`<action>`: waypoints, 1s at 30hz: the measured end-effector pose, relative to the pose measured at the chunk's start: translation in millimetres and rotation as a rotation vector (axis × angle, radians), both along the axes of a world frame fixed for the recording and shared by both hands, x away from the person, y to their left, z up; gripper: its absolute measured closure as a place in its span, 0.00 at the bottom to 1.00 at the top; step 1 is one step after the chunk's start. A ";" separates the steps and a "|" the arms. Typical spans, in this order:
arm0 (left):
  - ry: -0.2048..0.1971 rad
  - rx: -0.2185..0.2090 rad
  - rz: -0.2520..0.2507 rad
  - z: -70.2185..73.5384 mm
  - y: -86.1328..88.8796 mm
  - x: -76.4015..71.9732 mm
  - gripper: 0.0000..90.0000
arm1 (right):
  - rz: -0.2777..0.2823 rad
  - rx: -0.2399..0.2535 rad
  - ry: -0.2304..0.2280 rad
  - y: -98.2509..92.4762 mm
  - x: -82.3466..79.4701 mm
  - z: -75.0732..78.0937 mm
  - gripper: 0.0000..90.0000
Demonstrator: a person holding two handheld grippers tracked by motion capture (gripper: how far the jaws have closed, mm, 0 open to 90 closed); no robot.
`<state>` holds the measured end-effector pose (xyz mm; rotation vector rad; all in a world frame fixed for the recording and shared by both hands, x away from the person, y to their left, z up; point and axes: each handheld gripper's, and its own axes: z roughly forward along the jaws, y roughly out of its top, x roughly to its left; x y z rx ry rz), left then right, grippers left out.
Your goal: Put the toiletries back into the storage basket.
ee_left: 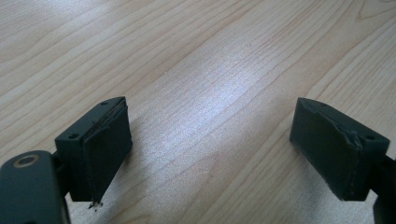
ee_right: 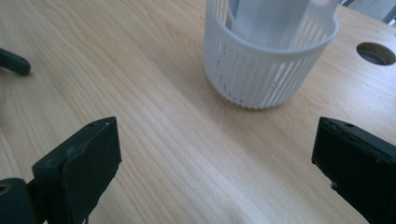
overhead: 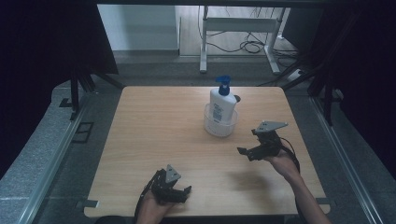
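seen from above a wooden table (overhead: pixel 154 140): white pump bottle (overhead: pixel 221 105) with a blue dispenser head, standing upright inside a white slatted basket (overhead: pixel 219 127) toward the far middle of the table, just in front of a round cable hole (ee_right: pixel 376 52). right gripper (overhead: pixel 254 140) held above the table near the basket's right front, jaws spread wide and empty, aimed toward the basket's wall in the right gripper view. left gripper (overhead: pixel 180 189) low at the near edge, well apart from the basket, jaws likewise wide open over bare wood grain, holding nothing. bottle apparently already seated in the basket, nothing touching either one. by the look of things, either a placement just finished or a pick-up not yet begun; no telling which from the stance alone. if a lift of the bottle is the aim, everything still left: closing in on the bottle above the basket's rim, gripping, raising it clear. if seating the bottle was the aim, little left beyond drawing the hands away. basket standing level and upright, bottle leaning slightly against its rim.
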<state>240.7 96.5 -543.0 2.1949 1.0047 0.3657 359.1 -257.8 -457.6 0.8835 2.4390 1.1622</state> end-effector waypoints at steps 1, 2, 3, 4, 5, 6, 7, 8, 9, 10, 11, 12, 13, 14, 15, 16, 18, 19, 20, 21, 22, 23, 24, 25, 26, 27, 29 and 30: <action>0.000 0.000 0.000 0.0 0.0 0.0 0.13 | -0.002 -0.003 -0.001 -1.0 -1.6 -1.8 0.01; 0.000 0.000 0.000 0.0 0.0 0.0 0.13 | -0.006 -0.007 0.003 -2.8 -5.1 -5.5 0.01; 0.000 -0.001 0.001 -0.1 -0.1 -0.1 0.13 | -0.006 -0.007 0.003 -2.8 -5.1 -5.5 0.01; 0.001 -0.001 0.001 0.0 -0.1 -0.1 0.13 | -0.006 -0.012 0.004 -3.4 -6.8 -7.6 0.01; 0.002 0.000 0.001 0.0 -0.1 -0.1 0.13 | -0.006 -0.015 0.005 -4.1 -8.5 -9.5 0.01; 0.001 -0.001 0.001 0.0 0.0 -0.1 0.13 | -0.008 -0.017 0.008 -4.6 -10.3 -11.4 0.01; 0.001 -0.001 0.001 0.0 0.0 -0.1 0.13 | -0.007 -0.019 0.009 -5.0 -11.9 -13.5 0.01; 0.001 -0.001 0.001 0.0 0.0 -0.1 0.13 | -0.007 -0.020 0.012 -5.6 -13.5 -15.3 0.01; 0.001 -0.001 0.001 0.0 -0.1 -0.1 0.13 | -0.006 -0.020 0.010 -5.9 -15.2 -17.2 0.01; 0.001 -0.001 0.001 0.0 -0.1 -0.1 0.13 | -0.007 -0.022 0.011 -6.4 -17.5 -19.1 0.01; 0.000 -0.004 0.003 -0.2 -0.3 -0.2 0.13 | -0.006 -0.024 0.011 -6.8 -18.9 -20.2 0.01; 0.000 -0.003 0.003 -0.2 -0.2 -0.1 0.13 | -0.007 -0.028 0.011 -7.0 -20.8 -21.8 0.01; 0.000 -0.003 0.003 -0.2 -0.2 -0.1 0.13 | -0.006 -0.033 0.008 -7.5 -22.3 -23.4 0.01; 0.000 -0.004 0.004 -0.2 -0.3 -0.2 0.13 | -0.008 -0.036 0.009 -7.8 -24.2 -24.8 0.01; 0.000 -0.004 0.004 -0.2 -0.3 -0.2 0.13 | -0.007 -0.040 0.008 -8.3 -25.9 -26.2 0.01; 0.000 -0.004 0.004 -0.2 -0.3 -0.2 0.13 | -0.007 -0.045 0.007 -9.4 -29.5 -28.9 0.01; 0.000 -0.004 0.003 -0.2 -0.3 -0.2 0.13 | -0.006 -0.047 0.006 -9.9 -31.2 -30.3 0.01; 0.000 -0.004 0.003 -0.2 -0.3 -0.2 0.13 | -0.005 -0.048 0.006 -10.4 -32.9 -31.9 0.01; 0.000 -0.004 0.004 -0.2 -0.3 -0.2 0.13 | -0.004 -0.052 0.005 -11.0 -34.6 -33.5 0.01; 0.000 -0.004 0.004 -0.2 -0.3 -0.2 0.13 | -0.005 -0.054 0.007 -11.4 -36.5 -35.1 0.01; 0.001 -0.004 0.004 -0.2 -0.3 -0.2 0.13 | -0.004 -0.057 0.006 -12.1 -38.1 -36.9 0.01; 0.000 -0.004 0.004 -0.2 -0.3 -0.2 0.13 | -0.003 -0.058 0.009 -13.3 -41.3 -40.2 0.01; 0.000 -0.004 0.004 -0.2 -0.3 -0.2 0.13 | -0.003 -0.058 0.009 -13.3 -41.3 -40.2 0.01; 0.000 -0.004 0.004 -0.2 -0.3 -0.2 0.13 | -0.005 -0.058 0.012 -14.5 -44.2 -43.8 0.01; 0.000 -0.004 0.004 -0.2 -0.3 -0.2 0.13 | -0.005 -0.058 0.014 -15.0 -45.5 -45.7 0.01; 0.001 -0.002 0.002 -0.1 -0.2 -0.2 0.13 | -0.005 -0.058 0.014 -15.0 -45.5 -45.7 0.01; 0.001 -0.002 0.002 0.0 -0.1 -0.2 0.13 | -0.004 -0.055 0.019 -15.9 -48.4 -49.5 0.01; 0.001 -0.002 0.002 0.0 -0.2 -0.2 0.13 | -0.003 -0.056 0.022 -16.1 -49.7 -51.5 0.01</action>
